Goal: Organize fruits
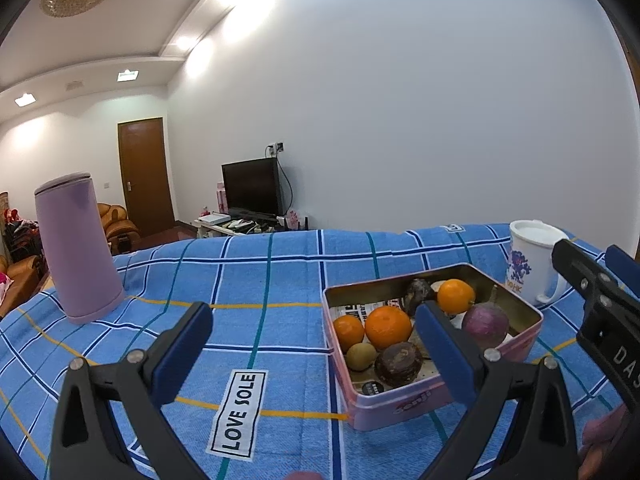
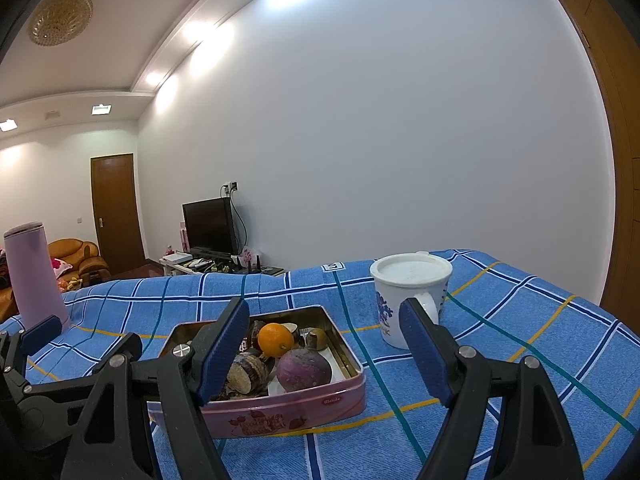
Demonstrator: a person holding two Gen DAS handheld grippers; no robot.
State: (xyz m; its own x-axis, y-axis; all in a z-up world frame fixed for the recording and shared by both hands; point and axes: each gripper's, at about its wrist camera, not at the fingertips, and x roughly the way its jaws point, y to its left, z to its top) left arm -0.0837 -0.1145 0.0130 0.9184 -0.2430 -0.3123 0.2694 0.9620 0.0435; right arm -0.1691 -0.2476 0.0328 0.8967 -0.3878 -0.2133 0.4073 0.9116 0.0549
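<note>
Holding both claws apart and empty, we see the left gripper (image 1: 312, 344) low in its frame and the right gripper (image 2: 324, 344) likewise; beyond, centre-right, the tin (image 1: 532, 320) holds oranges (image 1: 388, 326) on the cloth (image 1: 260, 272), mug (image 1: 532, 260) behind it.

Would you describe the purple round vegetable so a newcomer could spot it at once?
On the blue checked cloth sits a pink tin, left of the white mug. The purple root lies at the tin's mug-side edge: the only purple-skinned piece, beside oranges and dark brown ones.
</note>
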